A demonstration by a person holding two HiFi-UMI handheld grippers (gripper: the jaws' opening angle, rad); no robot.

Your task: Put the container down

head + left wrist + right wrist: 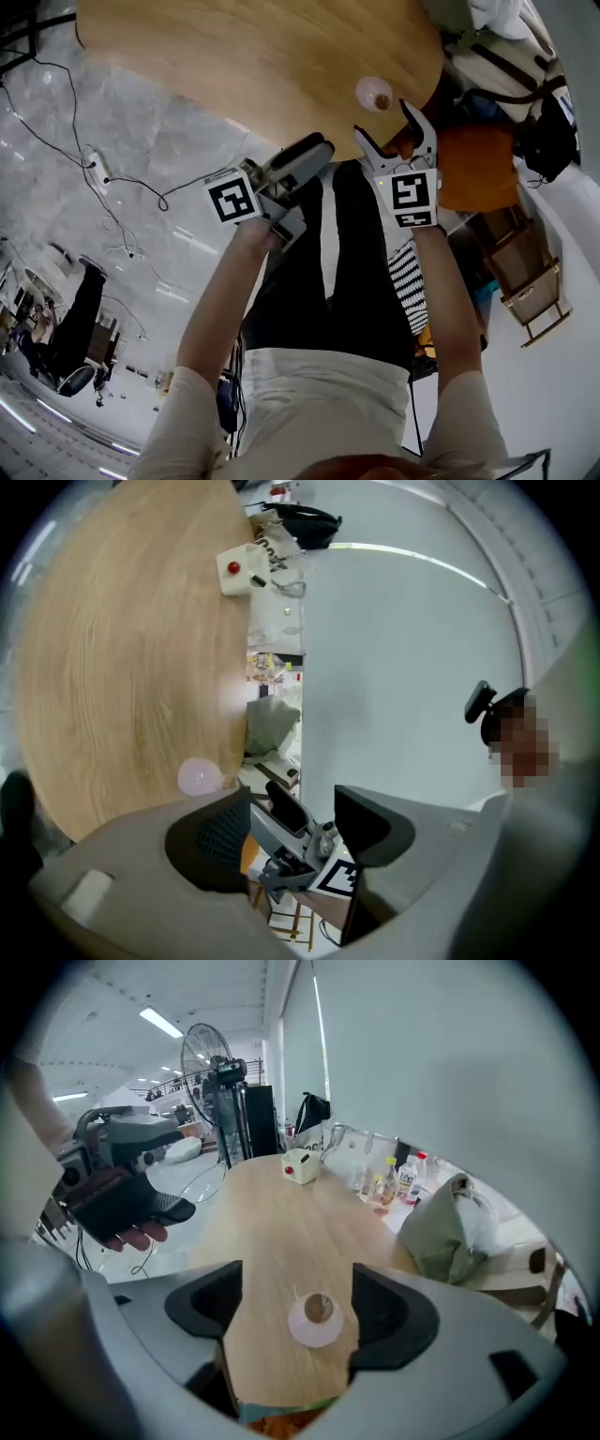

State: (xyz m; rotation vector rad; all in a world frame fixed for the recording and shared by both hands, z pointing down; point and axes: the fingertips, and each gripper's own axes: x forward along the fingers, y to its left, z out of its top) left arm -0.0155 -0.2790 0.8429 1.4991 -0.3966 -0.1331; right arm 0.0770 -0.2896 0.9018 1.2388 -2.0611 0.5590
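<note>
Grippers both released; container (374, 93) set down.
Jaws of the right gripper (386, 122) gape just short of it, standing free near the wooden table (253, 56) edge; the left gripper (292, 819) is open, empty. Placing looks finished; next, withdraw without nudging it.

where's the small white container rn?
The small round translucent white container sits on the round wooden table, near its edge at upper right of the head view, just ahead of the open right gripper, which does not touch it.

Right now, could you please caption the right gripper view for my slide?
Open right gripper facing a small pale container on the wooden table.
</note>
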